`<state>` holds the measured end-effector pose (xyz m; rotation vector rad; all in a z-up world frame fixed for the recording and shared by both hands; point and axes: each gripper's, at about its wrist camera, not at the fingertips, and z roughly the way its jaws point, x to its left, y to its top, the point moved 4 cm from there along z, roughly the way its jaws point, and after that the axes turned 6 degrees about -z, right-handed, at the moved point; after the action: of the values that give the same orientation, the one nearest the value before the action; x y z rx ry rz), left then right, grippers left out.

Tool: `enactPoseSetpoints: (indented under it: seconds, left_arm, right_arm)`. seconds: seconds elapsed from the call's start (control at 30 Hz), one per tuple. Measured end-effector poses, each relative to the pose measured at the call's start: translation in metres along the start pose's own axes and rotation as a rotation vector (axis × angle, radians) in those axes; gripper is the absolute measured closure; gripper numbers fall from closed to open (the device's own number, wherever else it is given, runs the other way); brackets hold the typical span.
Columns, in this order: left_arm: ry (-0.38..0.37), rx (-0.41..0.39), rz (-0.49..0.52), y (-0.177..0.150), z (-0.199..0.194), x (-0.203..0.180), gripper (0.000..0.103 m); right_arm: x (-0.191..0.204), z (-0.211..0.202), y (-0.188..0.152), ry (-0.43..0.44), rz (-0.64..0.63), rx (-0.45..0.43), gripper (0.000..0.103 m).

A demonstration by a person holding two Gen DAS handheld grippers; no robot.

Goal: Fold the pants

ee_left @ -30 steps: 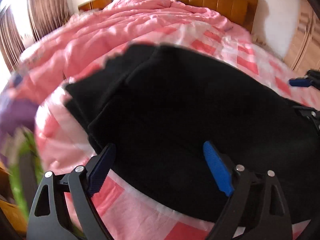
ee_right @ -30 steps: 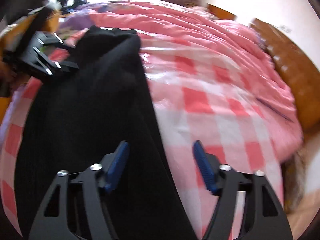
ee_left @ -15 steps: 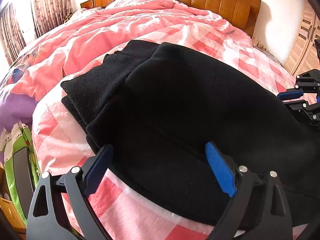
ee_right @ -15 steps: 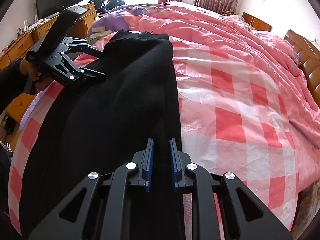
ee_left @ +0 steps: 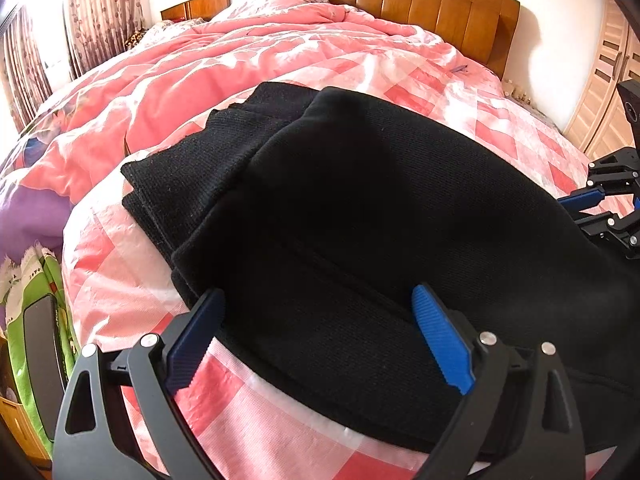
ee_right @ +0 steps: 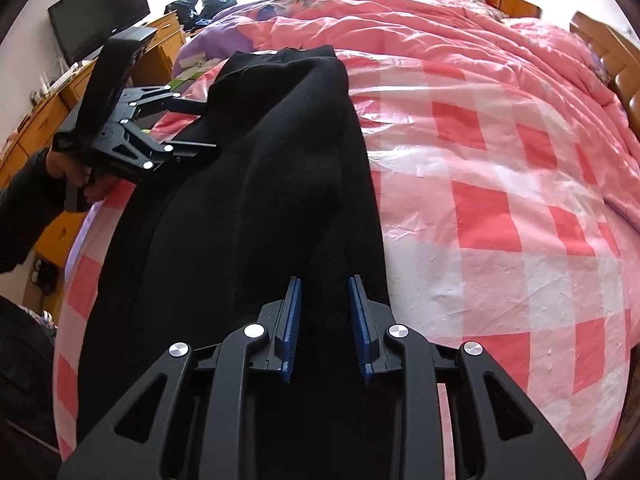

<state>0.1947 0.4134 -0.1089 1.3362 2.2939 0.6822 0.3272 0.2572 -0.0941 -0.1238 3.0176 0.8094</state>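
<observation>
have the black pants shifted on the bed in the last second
No. In the left wrist view, the black pants lie where they did against the pink checked cover and headboard.

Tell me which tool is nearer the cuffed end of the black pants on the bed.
Left. The left tool straddles the pants' edge close to the cuffed end; the right tool sits at the opposite end.

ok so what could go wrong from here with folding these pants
The right gripper has just been opening its jaws over the pants. Cloth lies between its pads, but a firm pinch is unclear, so the edge may slip out.
The left gripper is open astride the stepped layers at the other end. It could catch only the top layer, or the checked cover.
</observation>
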Motion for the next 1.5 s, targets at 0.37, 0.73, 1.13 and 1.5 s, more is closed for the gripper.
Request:
enactPoseSetpoints:
  seconds: [0.37, 0.73, 1.13, 1.5]
  left_arm:
    - [0.0, -0.011, -0.003, -0.002, -0.001, 0.001, 0.008]
    - [-0.006, 0.005, -0.04, 0.007, -0.02, -0.001, 0.009]
    - [-0.049, 0.111, 0.192, 0.039, 0.021, -0.106, 0.003]
    - [-0.091, 0.117, 0.119, 0.053, 0.042, -0.096, 0.002]
  right_arm:
    - [-0.001, -0.039, -0.004, -0.263, 0.017, -0.074, 0.098]
    - [-0.011, -0.082, -0.026, -0.358, 0.197, -0.156, 0.028]
    - [0.038, -0.094, -0.172, -0.439, 0.508, 0.085, 0.014]
    - [0.057, -0.128, -0.212, -0.473, 0.688, 0.062, 0.012]
